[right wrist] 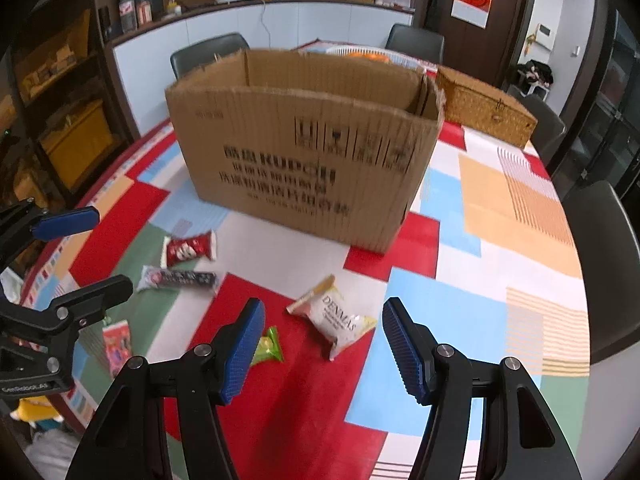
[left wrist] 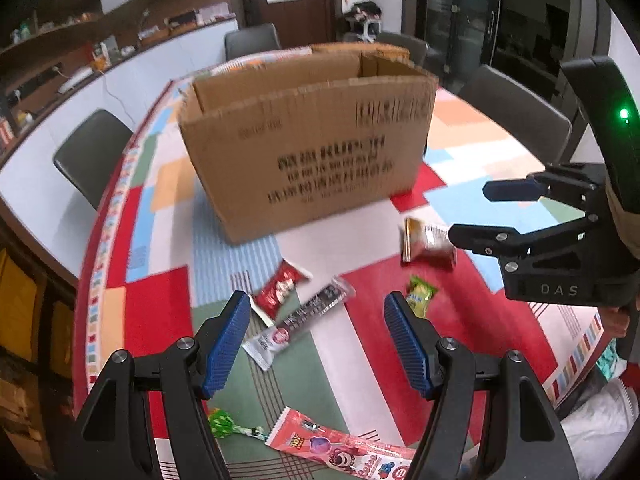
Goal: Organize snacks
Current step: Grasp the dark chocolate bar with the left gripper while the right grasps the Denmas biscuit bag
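Both claws gape wide, holding nothing — lower your right gripper (right wrist: 323, 346) squarely over the white snack bag (right wrist: 334, 318) lying before the cardboard box (right wrist: 304, 152), then close across its middle.

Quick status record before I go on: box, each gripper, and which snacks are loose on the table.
box: cardboard box, open top, upright on the tablecloth; inside not visible
left gripper: open, empty, above the dark long bar
right gripper: open, empty, above the white packet
other loose snacks: red packet, green candy, pink Toy Story pack, green lollipop
all snacks: on the table in front of the box
behind box: wicker basket
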### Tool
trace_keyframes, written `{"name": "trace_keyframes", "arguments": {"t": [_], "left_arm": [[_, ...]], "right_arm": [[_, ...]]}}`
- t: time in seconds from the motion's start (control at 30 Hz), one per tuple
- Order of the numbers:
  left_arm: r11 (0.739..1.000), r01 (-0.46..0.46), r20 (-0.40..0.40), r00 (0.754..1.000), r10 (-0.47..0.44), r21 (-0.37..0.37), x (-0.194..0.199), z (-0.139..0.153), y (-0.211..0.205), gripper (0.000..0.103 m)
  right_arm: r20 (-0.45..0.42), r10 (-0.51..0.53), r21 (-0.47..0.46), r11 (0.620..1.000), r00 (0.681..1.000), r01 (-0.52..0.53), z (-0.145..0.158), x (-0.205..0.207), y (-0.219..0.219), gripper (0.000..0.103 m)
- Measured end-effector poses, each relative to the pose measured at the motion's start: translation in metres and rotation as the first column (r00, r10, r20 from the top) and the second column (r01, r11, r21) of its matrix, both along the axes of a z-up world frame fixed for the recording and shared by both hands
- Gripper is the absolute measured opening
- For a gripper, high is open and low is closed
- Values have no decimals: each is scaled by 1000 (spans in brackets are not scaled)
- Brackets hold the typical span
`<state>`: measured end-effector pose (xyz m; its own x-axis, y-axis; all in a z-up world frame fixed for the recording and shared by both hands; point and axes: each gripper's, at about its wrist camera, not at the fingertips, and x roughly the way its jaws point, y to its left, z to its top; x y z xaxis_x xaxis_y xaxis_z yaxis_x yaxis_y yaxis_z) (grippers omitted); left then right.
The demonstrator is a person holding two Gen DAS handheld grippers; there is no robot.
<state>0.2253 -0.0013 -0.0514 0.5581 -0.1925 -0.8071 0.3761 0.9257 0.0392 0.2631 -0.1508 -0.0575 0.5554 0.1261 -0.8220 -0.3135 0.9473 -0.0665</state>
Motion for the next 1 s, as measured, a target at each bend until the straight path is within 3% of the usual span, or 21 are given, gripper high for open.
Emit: {"name": "trace_keyframes", "arguments": {"t": [0.27, 0.43, 0.7, 1.0], "left_arm": [[998, 63, -116, 991, -60, 18, 21, -33, -4, 67], [996, 79, -180, 981, -72, 31, 34, -53, -6, 60], [996, 81, -211, 975, -69, 45, 51, -74, -9, 51], [998, 61, -248, 967, -62, -13, 70, -82, -11, 35]], "right_arm": [[-87, 21, -39, 999, 996, -24, -28, 12, 3, 62], [-121, 18, -74, 997, 992, -27, -41, 22, 4, 62], [-159, 24, -135, 990, 987, -46, -61, 35, 5, 62], [-188, 21, -93, 995, 982, -39, -69, 45, 5, 62]]}}
